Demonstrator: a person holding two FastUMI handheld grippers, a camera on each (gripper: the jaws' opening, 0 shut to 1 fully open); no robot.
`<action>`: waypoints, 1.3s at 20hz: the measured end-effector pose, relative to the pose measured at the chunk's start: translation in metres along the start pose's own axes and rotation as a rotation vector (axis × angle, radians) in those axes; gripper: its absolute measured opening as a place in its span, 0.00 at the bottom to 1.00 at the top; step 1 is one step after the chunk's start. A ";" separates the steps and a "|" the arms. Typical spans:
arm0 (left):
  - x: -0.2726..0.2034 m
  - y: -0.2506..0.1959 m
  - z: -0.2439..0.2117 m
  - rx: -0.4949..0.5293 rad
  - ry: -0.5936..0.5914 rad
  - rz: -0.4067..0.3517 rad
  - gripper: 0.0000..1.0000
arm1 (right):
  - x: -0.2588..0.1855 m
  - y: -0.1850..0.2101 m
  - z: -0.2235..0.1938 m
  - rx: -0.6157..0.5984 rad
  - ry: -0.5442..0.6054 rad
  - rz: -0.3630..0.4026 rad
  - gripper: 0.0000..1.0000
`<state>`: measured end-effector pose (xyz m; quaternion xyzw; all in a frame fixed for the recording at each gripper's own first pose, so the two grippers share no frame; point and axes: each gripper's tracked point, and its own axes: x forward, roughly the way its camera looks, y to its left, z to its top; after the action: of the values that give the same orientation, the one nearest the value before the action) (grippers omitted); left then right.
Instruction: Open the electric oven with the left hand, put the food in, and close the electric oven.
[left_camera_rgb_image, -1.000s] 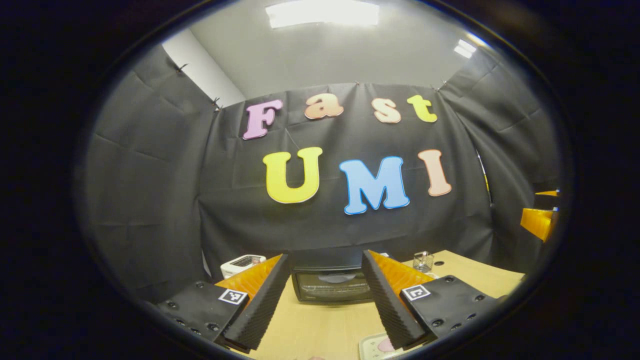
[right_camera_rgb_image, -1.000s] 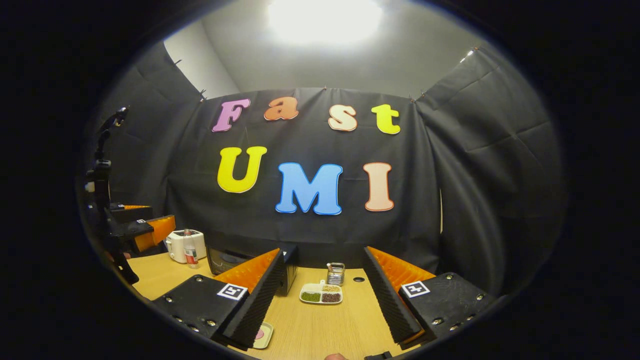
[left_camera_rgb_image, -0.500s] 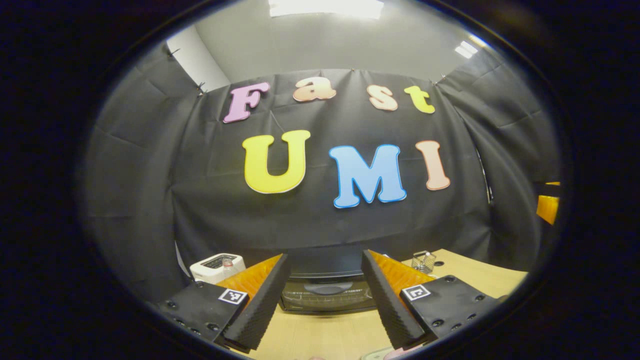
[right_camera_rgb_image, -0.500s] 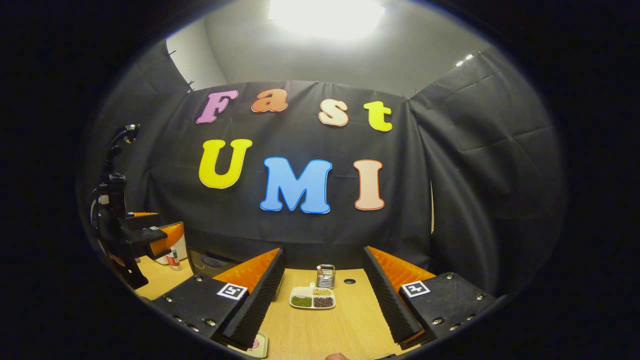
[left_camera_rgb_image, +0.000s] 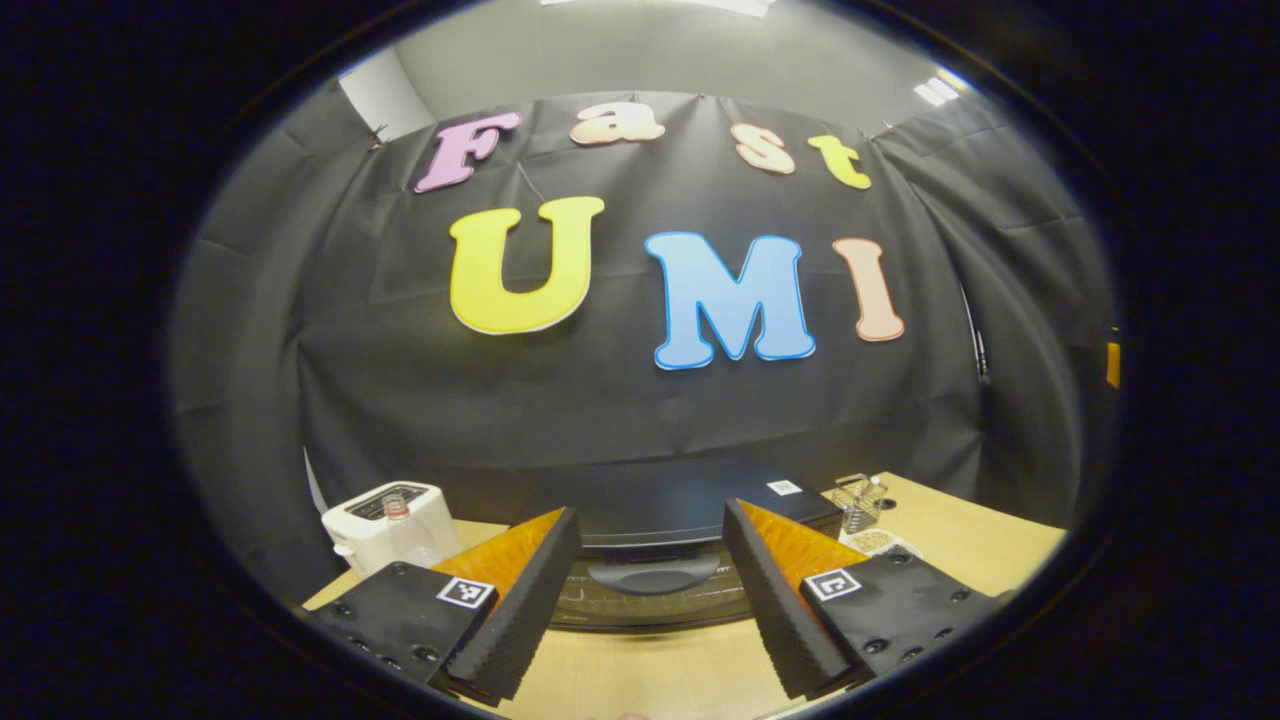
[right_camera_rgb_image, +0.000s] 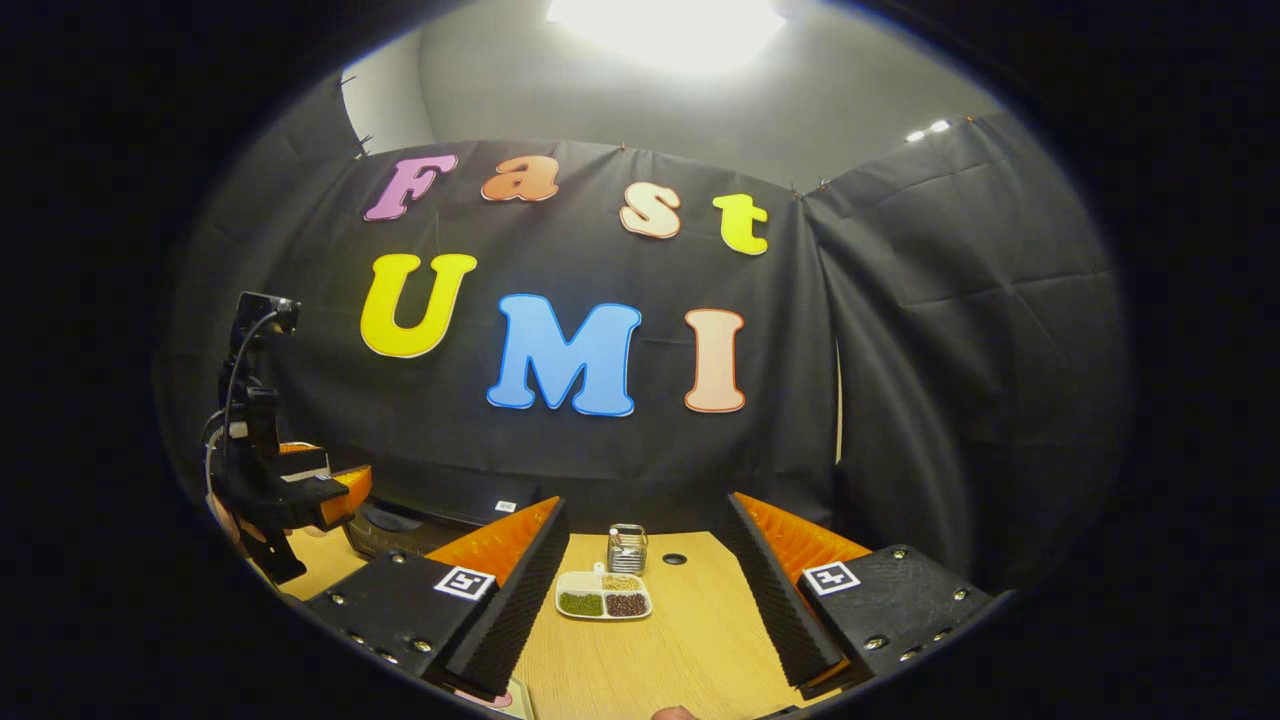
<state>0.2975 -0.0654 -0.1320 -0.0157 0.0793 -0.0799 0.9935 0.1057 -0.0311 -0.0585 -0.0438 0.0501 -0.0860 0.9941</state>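
Note:
The black electric oven (left_camera_rgb_image: 690, 500) stands close ahead in the left gripper view, its door shut and its curved handle (left_camera_rgb_image: 650, 576) between my fingers. My left gripper (left_camera_rgb_image: 650, 512) is open, just short of the door. In the right gripper view the oven (right_camera_rgb_image: 400, 525) is at the left, with the left gripper (right_camera_rgb_image: 335, 487) hovering before it. My right gripper (right_camera_rgb_image: 648, 505) is open over the table and holds nothing. A pale plate with something pink (right_camera_rgb_image: 505, 702) peeks in at the bottom edge beside its left finger.
A white toaster (left_camera_rgb_image: 375, 520) with a small bottle (left_camera_rgb_image: 397, 508) before it stands left of the oven. A wire basket (right_camera_rgb_image: 627, 548) and a divided dish of beans (right_camera_rgb_image: 603, 597) sit on the wooden table (right_camera_rgb_image: 700, 640) right of the oven. Black cloth walls close in.
The left gripper has moved in toward the oven, which now looms larger between its fingers. The right gripper has drifted a little; the pink-food plate has slid toward its bottom edge.

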 end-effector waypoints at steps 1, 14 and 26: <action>0.008 0.001 -0.004 -0.001 0.006 -0.003 0.97 | 0.000 0.001 -0.001 -0.005 0.004 -0.009 0.96; 0.090 -0.006 -0.070 0.012 0.108 -0.018 0.97 | -0.008 -0.012 -0.015 -0.045 0.063 -0.108 0.96; 0.085 -0.009 -0.089 -0.031 0.142 0.019 0.98 | -0.016 -0.024 -0.017 -0.050 0.080 -0.107 0.96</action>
<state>0.3646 -0.0894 -0.2321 -0.0245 0.1508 -0.0700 0.9858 0.0844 -0.0533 -0.0714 -0.0677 0.0897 -0.1394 0.9838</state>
